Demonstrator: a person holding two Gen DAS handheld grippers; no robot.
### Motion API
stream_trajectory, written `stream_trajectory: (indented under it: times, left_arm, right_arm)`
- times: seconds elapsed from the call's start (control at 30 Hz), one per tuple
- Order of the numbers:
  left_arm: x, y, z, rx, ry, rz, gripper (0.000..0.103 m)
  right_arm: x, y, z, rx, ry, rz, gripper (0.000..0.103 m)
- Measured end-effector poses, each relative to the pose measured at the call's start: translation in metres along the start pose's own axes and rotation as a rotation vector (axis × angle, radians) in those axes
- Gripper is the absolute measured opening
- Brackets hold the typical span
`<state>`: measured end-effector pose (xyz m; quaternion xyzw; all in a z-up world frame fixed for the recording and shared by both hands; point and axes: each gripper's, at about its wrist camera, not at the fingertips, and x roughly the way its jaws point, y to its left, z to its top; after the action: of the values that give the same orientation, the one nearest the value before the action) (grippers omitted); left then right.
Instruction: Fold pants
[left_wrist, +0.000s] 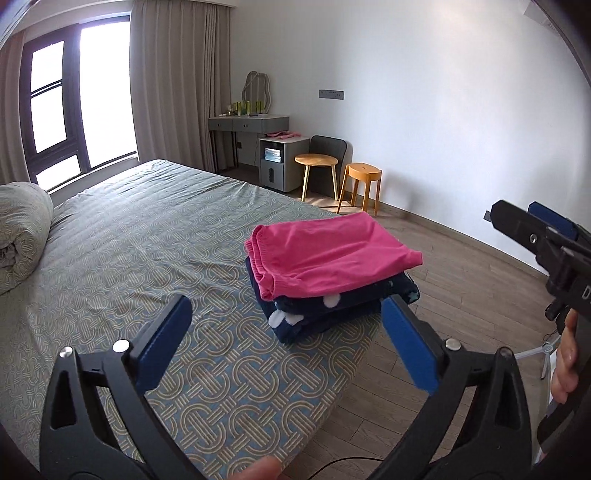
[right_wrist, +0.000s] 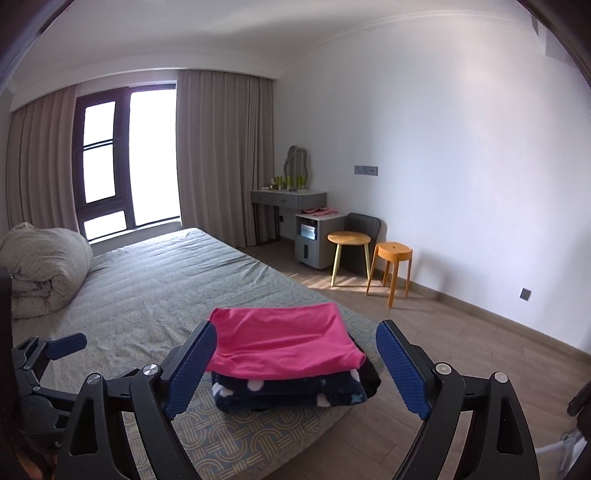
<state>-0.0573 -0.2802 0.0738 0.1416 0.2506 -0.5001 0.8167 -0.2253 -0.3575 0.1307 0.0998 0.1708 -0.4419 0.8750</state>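
Folded pink pants (left_wrist: 325, 254) (right_wrist: 280, 343) lie on top of folded navy pants with white dots (left_wrist: 332, 306) (right_wrist: 288, 391) at the near corner of the bed (left_wrist: 147, 258) (right_wrist: 147, 295). My left gripper (left_wrist: 286, 302) hangs open above the bed, short of the stack, with nothing between its blue pads. My right gripper (right_wrist: 295, 325) is also open and empty; the stack shows between its fingers but lies apart from them. Each gripper appears at the edge of the other's view, the right gripper (left_wrist: 517, 214) at the right and the left gripper (right_wrist: 44, 347) at the left.
A rolled grey duvet (left_wrist: 22, 232) (right_wrist: 44, 266) sits at the bed's left. Wooden floor runs to the right of the bed. Two wooden stools (left_wrist: 360, 184) (right_wrist: 393, 266), a grey cabinet (left_wrist: 280, 162) and a dressing table (left_wrist: 247, 123) stand by the far wall.
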Motion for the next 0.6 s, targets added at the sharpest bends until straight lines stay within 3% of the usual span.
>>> stream_trajectory:
  times: [0.13, 0.23, 0.3, 0.6]
  left_arm:
    - [0.012, 0.003, -0.031, -0.032, 0.083, 0.001, 0.102]
    - [0.026, 0.002, -0.052, 0.012, 0.163, 0.045, 0.102]
    - [0.027, 0.002, -0.061, 0.046, 0.174, 0.086, 0.102]
    - [0.027, 0.018, -0.071, -0.019, 0.184, 0.068, 0.102]
  right_arm:
    - [0.021, -0.002, -0.045, 0.072, 0.136, 0.039, 0.092]
    - [0.036, 0.002, -0.079, 0.08, 0.217, 0.017, 0.091]
    - [0.043, 0.008, -0.092, 0.045, 0.255, -0.002, 0.091]
    - [0.044, 0.022, -0.105, 0.027, 0.276, -0.017, 0.092]
